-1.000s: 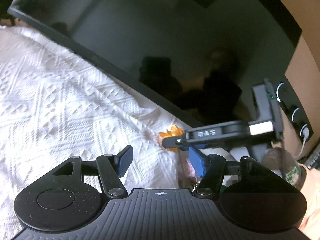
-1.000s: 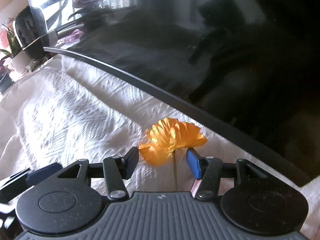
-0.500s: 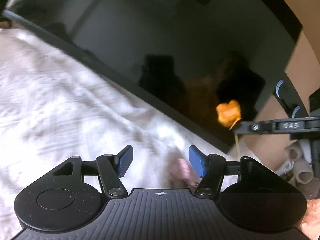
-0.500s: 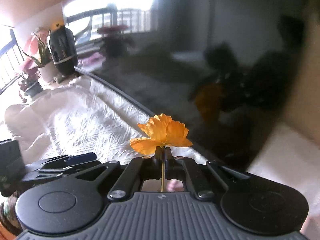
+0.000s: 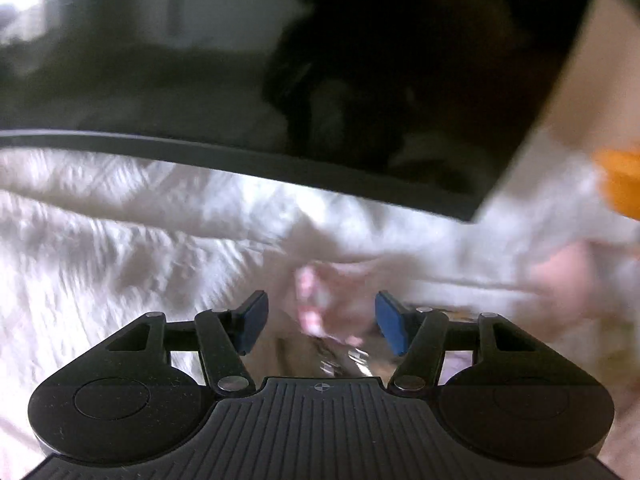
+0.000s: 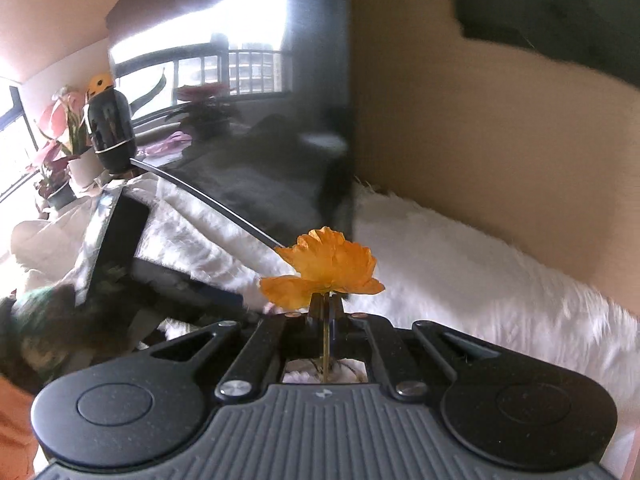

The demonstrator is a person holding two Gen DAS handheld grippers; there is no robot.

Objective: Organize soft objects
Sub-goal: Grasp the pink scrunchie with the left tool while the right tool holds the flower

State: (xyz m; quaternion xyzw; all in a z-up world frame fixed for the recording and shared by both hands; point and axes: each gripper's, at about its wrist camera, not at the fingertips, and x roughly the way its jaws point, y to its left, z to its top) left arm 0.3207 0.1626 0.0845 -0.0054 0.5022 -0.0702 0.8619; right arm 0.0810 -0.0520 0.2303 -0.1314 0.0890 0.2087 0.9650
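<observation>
Right tool [image 6: 326, 312] now clamping orange flower [image 6: 326, 270] by stem, lifting it clear of white bedspread [image 6: 460, 256]; second ago, flower lying there ungripped. Left tool [image 5: 320, 322] hanging wide over blurred pink item [image 5: 320, 300]. Am judging flower ready for placement.

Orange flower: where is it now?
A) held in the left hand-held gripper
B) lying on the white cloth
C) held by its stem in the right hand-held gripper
C: the right hand-held gripper is shut on the thin stem, with the orange flower above its fingertips.
</observation>
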